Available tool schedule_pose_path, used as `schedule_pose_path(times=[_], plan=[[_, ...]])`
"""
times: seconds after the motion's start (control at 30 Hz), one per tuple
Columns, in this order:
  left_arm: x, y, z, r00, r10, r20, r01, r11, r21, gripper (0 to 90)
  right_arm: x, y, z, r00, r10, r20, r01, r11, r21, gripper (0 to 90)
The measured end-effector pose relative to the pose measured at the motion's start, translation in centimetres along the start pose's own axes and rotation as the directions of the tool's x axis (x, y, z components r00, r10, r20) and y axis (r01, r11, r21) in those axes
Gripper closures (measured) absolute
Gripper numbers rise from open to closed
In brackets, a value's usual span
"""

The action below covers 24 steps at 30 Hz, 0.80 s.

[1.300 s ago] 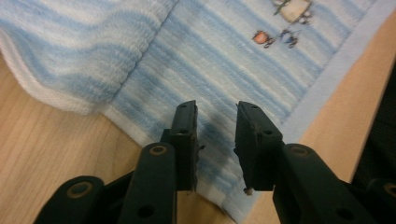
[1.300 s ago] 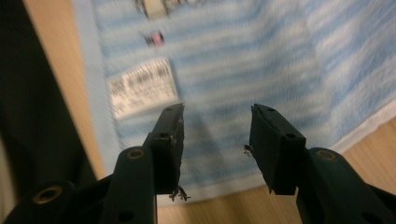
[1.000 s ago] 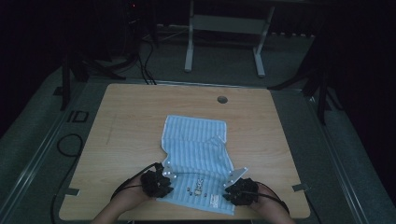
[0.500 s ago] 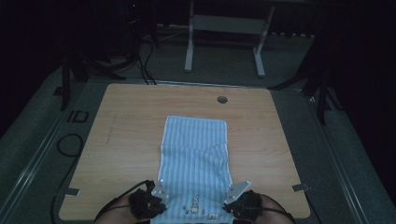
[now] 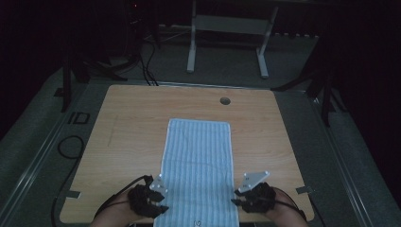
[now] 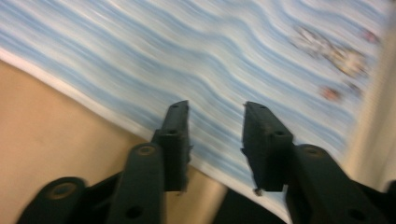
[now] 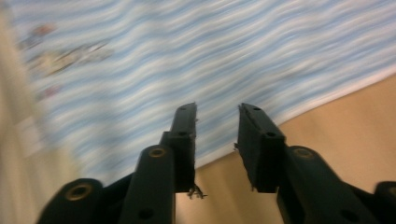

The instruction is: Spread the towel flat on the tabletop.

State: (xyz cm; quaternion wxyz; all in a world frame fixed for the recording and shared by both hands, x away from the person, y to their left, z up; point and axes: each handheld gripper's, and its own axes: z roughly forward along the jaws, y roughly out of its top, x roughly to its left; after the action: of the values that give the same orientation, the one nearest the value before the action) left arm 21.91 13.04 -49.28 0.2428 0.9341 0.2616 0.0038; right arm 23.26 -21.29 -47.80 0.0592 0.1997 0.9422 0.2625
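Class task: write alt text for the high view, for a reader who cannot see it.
A blue-and-white striped towel lies spread flat along a wooden table. At its near corners, the left gripper and right gripper sit beside its edges with jaws apart, holding nothing. Dark floor and a metal stand lie beyond.

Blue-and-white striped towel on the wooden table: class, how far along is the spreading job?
Done: the blue-and-white striped towel lies flat, lengthwise. In hand: the left gripper and right gripper have just been opening, nothing between their jaws. Left: probably only drawing the hands away.
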Motion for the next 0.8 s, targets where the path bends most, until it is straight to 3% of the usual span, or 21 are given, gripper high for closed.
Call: schedule_pose_path(times=[0.03, 0.07, 0.1, 0.13, 0.17, 0.2, 0.23, 0.4, 0.43, 0.53, 0.67, 0.73, 0.77, 0.8], plan=[[1.0, 0.6, 0.4, 0.9999, -0.01, -0.011, 0.01, 0.9998, -0.018, 59.4, -1.6, 0.8, 1.0, 0.9996, 0.029, 0.008, -0.029, 1.0, -0.008, 64.5], [1.5, 0.9, 0.6, 0.9998, -0.006, -0.017, 0.006, 0.9998, -0.02, 59.4, -1.6, 0.8, 1.0, 0.9996, 0.029, 0.008, -0.029, 1.0, -0.008, 64.5], [2.4, 1.5, 1.3, 0.9993, -0.017, -0.034, 0.017, 0.9995, -0.025, 59.4, -2.8, 1.4, 2.0, 0.9986, 0.048, 0.021, -0.048, 0.999, -0.014, 61.0], [2.4, 1.5, 1.3, 0.9993, -0.017, -0.034, 0.017, 0.9995, -0.025, 59.4, -2.8, 1.4, 2.0, 0.9986, 0.048, 0.021, -0.048, 0.999, -0.014, 61.0], [2.9, 1.9, 1.8, 0.9987, -0.013, -0.05, 0.012, 0.9998, -0.017, 59.4, -3.7, 1.9, 3.1, 0.997, 0.069, 0.034, -0.068, 0.997, -0.02, 60.2], [3.2, 2.1, 2.2, 0.9987, -0.013, -0.049, 0.012, 0.9998, -0.017, 59.4, -3.7, 1.9, 3.1, 0.997, 0.069, 0.034, -0.068, 0.997, -0.02, 60.2], [3.7, 2.5, 3.0, 0.9988, -0.015, -0.047, 0.015, 0.9999, -0.005, 59.3, -4.3, 2.3, 4.3, 0.9966, 0.07, 0.044, -0.069, 0.998, -0.006, 59.2], [4.4, 2.5, 4.5, 0.9991, -0.022, -0.035, 0.023, 0.9995, 0.021, 57.6, -4.8, 2.4, 6.3, 0.996, 0.058, 0.068, -0.061, 0.998, 0.035, 57.7], [4.4, 2.4, 4.8, 0.9989, -0.035, -0.031, 0.035, 0.9994, 0.006, 57.5, -4.8, 2.2, 7.1, 0.9966, 0.041, 0.072, -0.045, 0.997, 0.061, 56.0], [4.5, 2.5, 4.9, 0.999, -0.039, -0.023, 0.039, 0.9992, -0.006, 57.4, -5.2, 1.8, 7.3, 0.9961, 0.071, 0.052, -0.074, 0.996, 0.049, 54.1], [4.3, 3.3, 5.4, 0.9993, -0.027, -0.026, 0.027, 0.9996, -0.007, 56.2, -6.0, 1.5, 7.1, 0.9965, 0.065, 0.052, -0.068, 0.996, 0.06, 51.4], [4.2, 4.0, 5.7, 0.9995, -0.021, -0.025, 0.021, 0.9998, -0.005, 54.5, -6.9, 1.2, 6.9, 0.9962, 0.074, 0.046, -0.077, 0.995, 0.063, 50.9], [4.1, 4.7, 6.1, 0.9996, -0.011, -0.027, 0.011, 0.9999, -0.007, 52.2, -8.0, 1.0, 6.8, 0.9938, 0.098, 0.053, -0.101, 0.993, 0.062, 50.9], [4.1, 4.7, 6.1, 0.9996, -0.011, -0.027, 0.011, 0.9999, -0.007, 52.2, -8.0, 1.0, 6.8, 0.9938, 0.098, 0.053, -0.101, 0.993, 0.062, 50.9]])
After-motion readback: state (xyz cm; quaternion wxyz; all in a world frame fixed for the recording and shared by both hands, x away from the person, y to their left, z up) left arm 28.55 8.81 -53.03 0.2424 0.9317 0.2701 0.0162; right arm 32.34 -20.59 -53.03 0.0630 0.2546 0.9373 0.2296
